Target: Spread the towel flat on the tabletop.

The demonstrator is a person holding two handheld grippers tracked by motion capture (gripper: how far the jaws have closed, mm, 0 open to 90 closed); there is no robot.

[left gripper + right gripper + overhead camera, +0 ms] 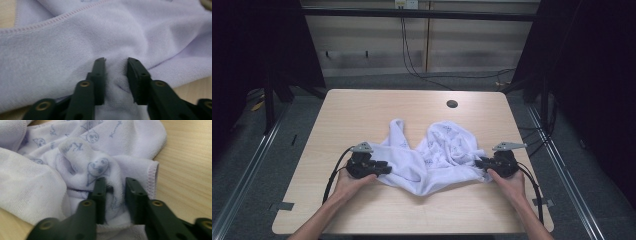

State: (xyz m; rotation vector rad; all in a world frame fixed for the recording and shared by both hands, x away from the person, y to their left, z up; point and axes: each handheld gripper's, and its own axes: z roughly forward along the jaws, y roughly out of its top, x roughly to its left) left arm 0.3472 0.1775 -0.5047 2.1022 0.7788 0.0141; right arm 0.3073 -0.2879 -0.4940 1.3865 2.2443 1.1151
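A single crumpled white terry cloth with a faint blue printed pattern (432, 155) is spread across the middle of the light wooden tabletop (362, 110), closer to the near edge than to the far one. It is bunched into folds, so its full outline cannot be made out, and the printed figures are too small to be read from the high view. In the right gripper view the print (98, 167) is seen as small cartoon faces and scribbled marks, and a stitched hem (153, 180) runs along the cloth's edge beside bare wood.

Two hand-held grippers are counted. The left hand-held gripper (382, 167) is held at the cloth's left end; in the left gripper view its jaws are closed on a pinched ridge of fabric (116, 72). The right hand-held gripper (479, 162) is held at the cloth's right end, and its jaws are likewise clamped on a fold of the printed cloth (113, 195). Each is held by one hand (349, 185), with the forearms cut off at the bottom of the high view.

One round dark hole (452, 104) is seen in the tabletop near its far edge.
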